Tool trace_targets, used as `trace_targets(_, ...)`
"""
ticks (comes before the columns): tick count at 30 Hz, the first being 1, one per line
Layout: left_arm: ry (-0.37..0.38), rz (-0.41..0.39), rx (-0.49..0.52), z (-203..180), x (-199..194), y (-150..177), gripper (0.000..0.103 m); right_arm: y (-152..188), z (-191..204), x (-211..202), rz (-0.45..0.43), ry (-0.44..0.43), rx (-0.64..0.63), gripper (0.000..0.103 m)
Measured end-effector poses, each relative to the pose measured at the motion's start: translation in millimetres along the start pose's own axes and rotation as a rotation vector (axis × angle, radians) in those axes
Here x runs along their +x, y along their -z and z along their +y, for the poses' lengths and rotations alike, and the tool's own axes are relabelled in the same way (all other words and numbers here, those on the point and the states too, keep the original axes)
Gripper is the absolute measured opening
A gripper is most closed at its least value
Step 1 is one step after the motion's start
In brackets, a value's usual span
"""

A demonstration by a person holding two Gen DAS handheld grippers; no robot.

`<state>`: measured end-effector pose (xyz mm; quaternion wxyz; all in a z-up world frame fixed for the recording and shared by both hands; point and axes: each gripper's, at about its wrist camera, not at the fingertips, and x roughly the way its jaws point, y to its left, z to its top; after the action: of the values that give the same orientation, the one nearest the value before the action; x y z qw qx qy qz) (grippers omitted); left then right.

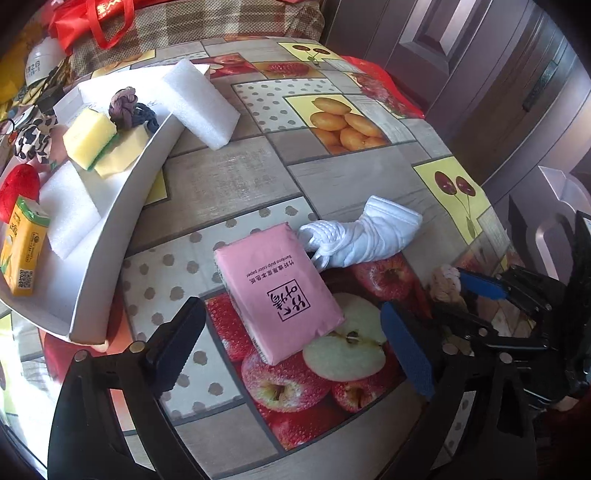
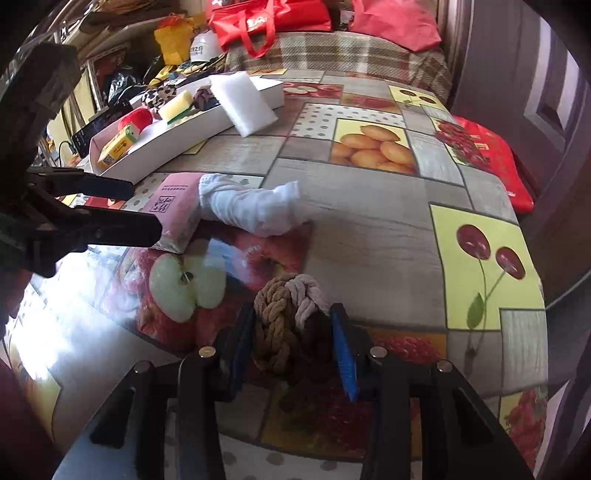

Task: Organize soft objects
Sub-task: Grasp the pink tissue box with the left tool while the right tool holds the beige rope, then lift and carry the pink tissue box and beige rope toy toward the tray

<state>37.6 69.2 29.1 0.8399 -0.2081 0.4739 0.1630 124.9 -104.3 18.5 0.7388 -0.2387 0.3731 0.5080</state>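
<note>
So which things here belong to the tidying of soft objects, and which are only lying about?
Job:
braided rope knot between the right gripper jaws
pink tissue pack
white glove
white foam block
white tray

Lying about:
red bag
plaid cushion

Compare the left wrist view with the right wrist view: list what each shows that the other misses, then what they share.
Only the left wrist view shows the left gripper open from behind, its fingers on either side of the pink tissue pack, and the second white foam block inside the white tray. Only the right wrist view shows the right gripper closed around the braided rope knot in full. Both show the tissue pack, white glove, tray, yellow sponge and leaning white foam block.
</note>
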Motion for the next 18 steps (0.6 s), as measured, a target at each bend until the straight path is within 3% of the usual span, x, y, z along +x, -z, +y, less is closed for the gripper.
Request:
trace_targets(4,-0.093,0.043,-0.009,-2,24,-3,0.093,2,-13,-17,-0.035,0.002,0.048,0.041)
trace_targets(6,-0.125,0.008,0.029,-5,23,0,0.078,-1,-15,-24,-0.058,0.002,0.050,0.041)
trace_targets(7,-0.126,-0.003,0.045,-5,21,1,0.067,-2,-16,-28,-0.070,0.002,0.049,0.041)
trace_targets(8,-0.105,-0.007,0.040,-3,18,1,0.064,-4,-16,-31,-0.081,-0.003,0.051,0.040)
trace_targets(12,-0.065,-0.035,0.000,6,3,9,0.058,-16,-14,-46,-0.144,-0.035,0.085,0.040)
trace_targets(18,-0.070,-0.209,0.046,9,-68,14,0.054,-51,1,-78,-0.291,-0.072,0.105,0.040)
